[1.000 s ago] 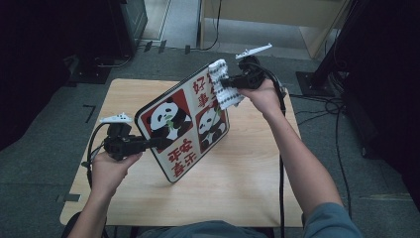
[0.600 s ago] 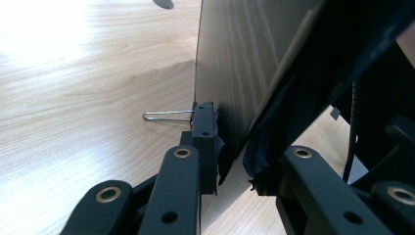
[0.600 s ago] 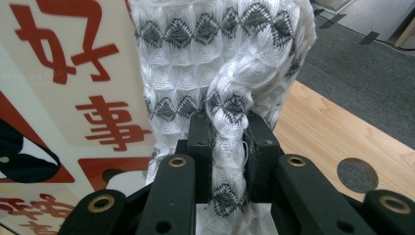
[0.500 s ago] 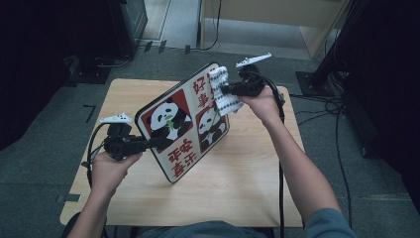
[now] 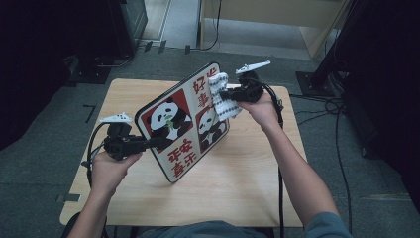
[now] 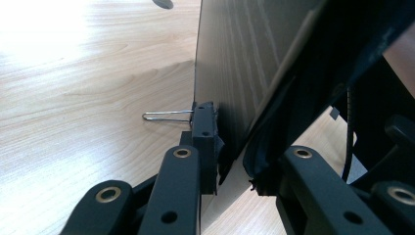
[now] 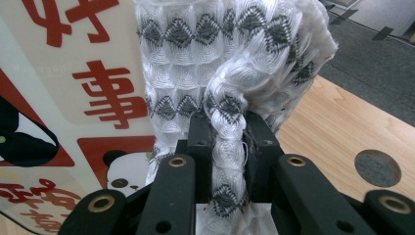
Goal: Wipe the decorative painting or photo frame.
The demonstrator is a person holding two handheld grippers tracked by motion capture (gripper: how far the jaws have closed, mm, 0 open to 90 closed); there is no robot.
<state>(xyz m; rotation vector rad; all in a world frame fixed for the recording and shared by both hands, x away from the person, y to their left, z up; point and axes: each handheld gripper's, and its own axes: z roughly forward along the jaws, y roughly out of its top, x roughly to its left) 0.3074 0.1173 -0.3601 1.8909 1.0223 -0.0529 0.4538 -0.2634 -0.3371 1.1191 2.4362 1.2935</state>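
In the right gripper view, the panda board (image 7: 63, 98) is cut by the left and top edges, so only 2 full red characters and parts of 2 pandas are seen. The white cloth (image 7: 230, 63) hides the board behind it. In the left gripper view, the board's dark back (image 6: 240, 63) runs out at the top edge, and the background on the right is dark and blurred. In the high view, the cloth (image 5: 221, 96) covers some print near the board's top corner.

Board (image 5: 183, 126) tilted on table (image 5: 247, 173); cloth (image 5: 223, 96) against board's upper right face.
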